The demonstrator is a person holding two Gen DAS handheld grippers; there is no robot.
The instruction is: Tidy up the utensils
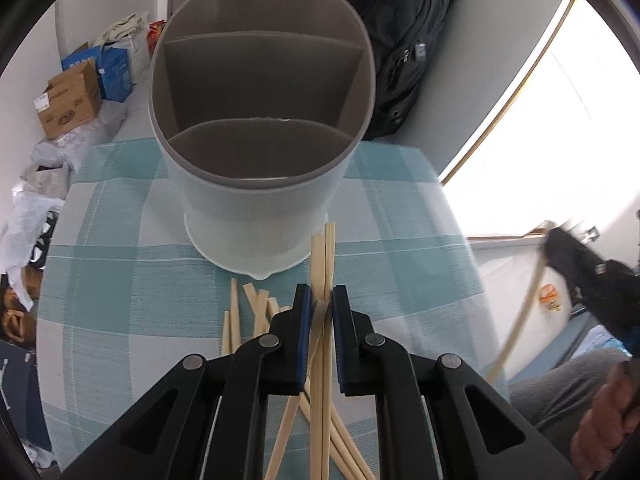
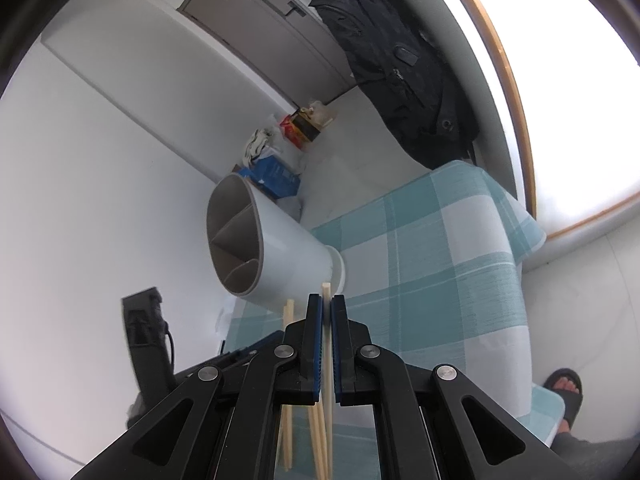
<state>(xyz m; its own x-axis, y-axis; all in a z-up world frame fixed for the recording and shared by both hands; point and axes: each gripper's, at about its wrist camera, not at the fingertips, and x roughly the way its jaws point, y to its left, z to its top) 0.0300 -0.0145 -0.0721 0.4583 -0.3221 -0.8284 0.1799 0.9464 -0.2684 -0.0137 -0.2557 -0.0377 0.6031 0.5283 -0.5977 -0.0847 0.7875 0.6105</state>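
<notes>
Wooden chopsticks [image 1: 325, 264] pinched between left gripper [image 1: 320, 304] pads, tips just before the holder [image 1: 260, 184] | right gripper [image 2: 327, 312] clamps one chopstick [image 2: 327, 356] (upright) | loose chopsticks [image 1: 256, 312] on tablecloth [image 1: 120, 280]

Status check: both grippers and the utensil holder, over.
Left gripper shut on chopsticks. Right gripper shut on single chopstick. Utensil holder upright, compartments empty. Loose chopsticks on the cloth; nothing in the way.
</notes>
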